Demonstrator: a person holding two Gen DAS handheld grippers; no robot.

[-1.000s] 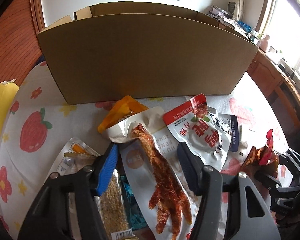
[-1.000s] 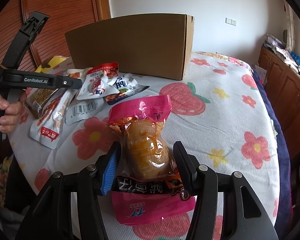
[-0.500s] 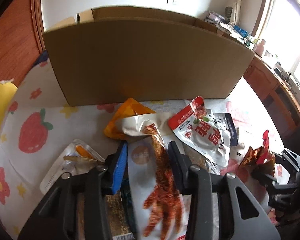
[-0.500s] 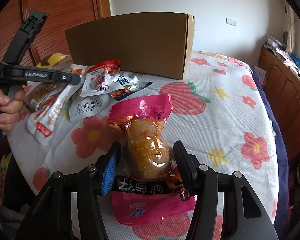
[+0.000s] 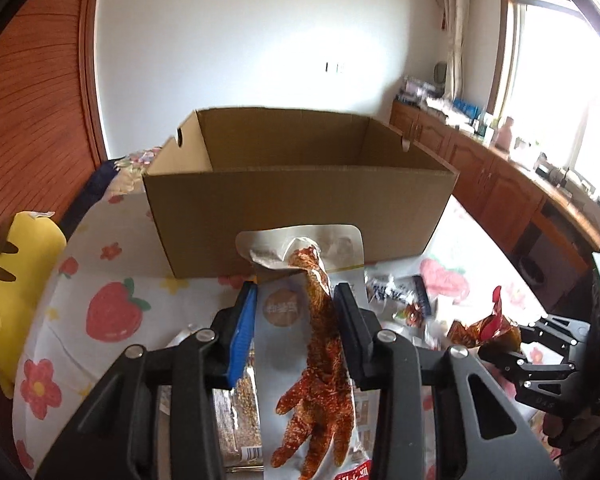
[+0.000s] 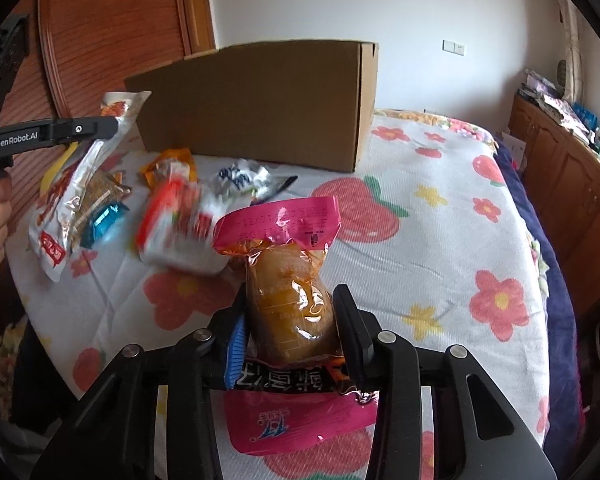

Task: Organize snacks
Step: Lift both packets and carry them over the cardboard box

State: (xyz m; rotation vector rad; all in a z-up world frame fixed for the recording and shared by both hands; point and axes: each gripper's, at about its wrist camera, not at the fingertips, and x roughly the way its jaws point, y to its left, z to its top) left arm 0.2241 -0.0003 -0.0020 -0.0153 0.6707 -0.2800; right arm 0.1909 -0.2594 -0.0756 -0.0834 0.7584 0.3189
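My left gripper (image 5: 296, 300) is shut on a silver packet of a red chicken foot (image 5: 312, 344) and holds it up off the table, in front of the open cardboard box (image 5: 300, 204). The same packet hangs from that gripper in the right wrist view (image 6: 72, 184). My right gripper (image 6: 290, 304) is shut on a pink packet with a brown chicken piece (image 6: 288, 292) and holds it above the tablecloth. The box (image 6: 260, 104) stands behind the snack pile.
Several loose snack packets (image 6: 176, 216) lie on the flowered tablecloth (image 6: 440, 240) left of my right gripper. A yellow plush toy (image 5: 8, 280) sits at the table's left edge. Wooden cabinets (image 5: 500, 184) stand to the right.
My left gripper closed on the chicken foot packet and lifted it off the pile toward the box. A red and white packet slid on the table. My right gripper closed tighter on the pink packet.
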